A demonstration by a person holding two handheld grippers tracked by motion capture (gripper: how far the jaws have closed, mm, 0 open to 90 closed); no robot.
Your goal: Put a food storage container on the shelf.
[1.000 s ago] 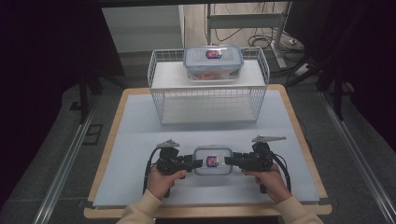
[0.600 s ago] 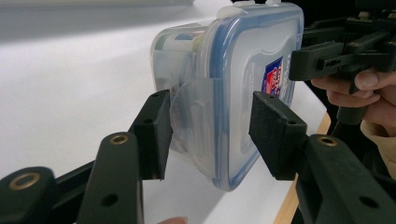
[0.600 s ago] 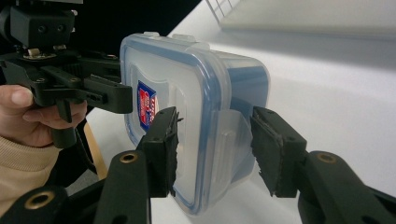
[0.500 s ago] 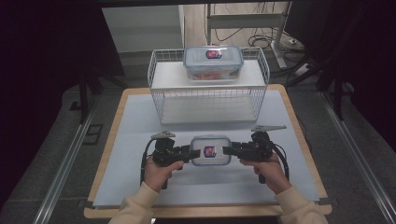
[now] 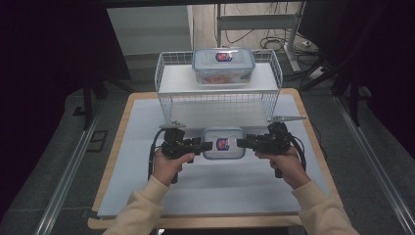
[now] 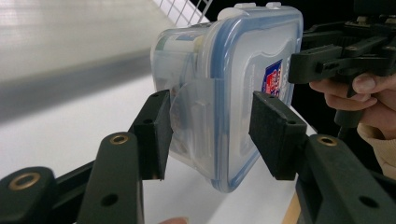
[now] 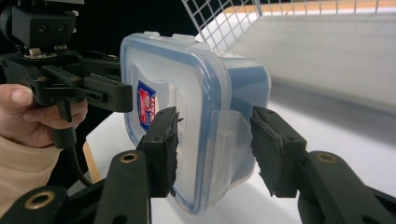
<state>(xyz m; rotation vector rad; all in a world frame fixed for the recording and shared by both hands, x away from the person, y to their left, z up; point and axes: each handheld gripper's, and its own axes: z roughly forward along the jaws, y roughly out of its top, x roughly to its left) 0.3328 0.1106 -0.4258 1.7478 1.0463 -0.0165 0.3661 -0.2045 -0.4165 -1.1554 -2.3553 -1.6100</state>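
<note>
White tabletop, wooden edging, wire basket behind, dark room

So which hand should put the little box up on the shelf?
Neither wins. The left gripper and right gripper each clamp one end of the little box, level, straight in front of the wire shelf. Probably both together.

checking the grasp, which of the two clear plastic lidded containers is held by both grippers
The smaller clear plastic container with the blue-rimmed lid, over the white mat, with the left gripper and right gripper clamping its ends. The larger clear container sits untouched atop the white wire rack.
</note>
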